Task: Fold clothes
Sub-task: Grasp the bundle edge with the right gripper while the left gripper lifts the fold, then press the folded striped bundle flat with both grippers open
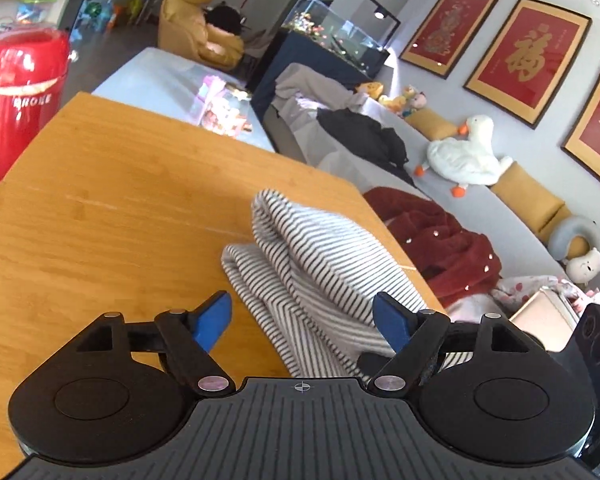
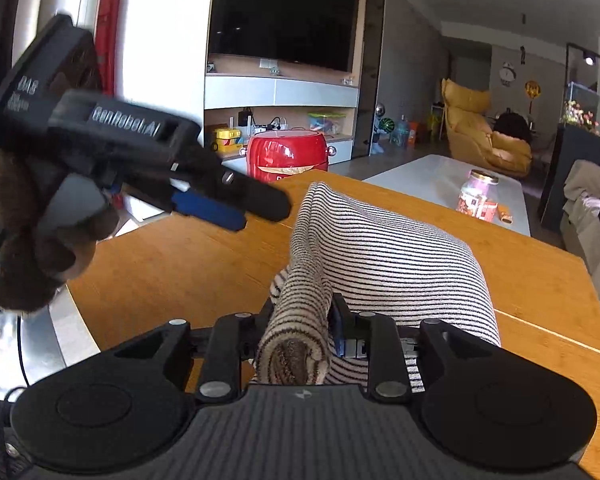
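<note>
Here, right gripper point(image 2: 300, 332) pinches a bunched fold of striped garment point(image 2: 384, 256) above the wooden table point(image 2: 172, 264); left gripper point(image 1: 302, 318) gapes empty, best catching a loose edge to spread it.

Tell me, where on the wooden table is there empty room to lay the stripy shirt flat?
The wooden table is bare on the side toward the red barrel, left of the stripy shirt. The shirt bunches near the sofa-side edge, pinched in the right claw, and that edge is cramped. The left claw hangs open.
</note>
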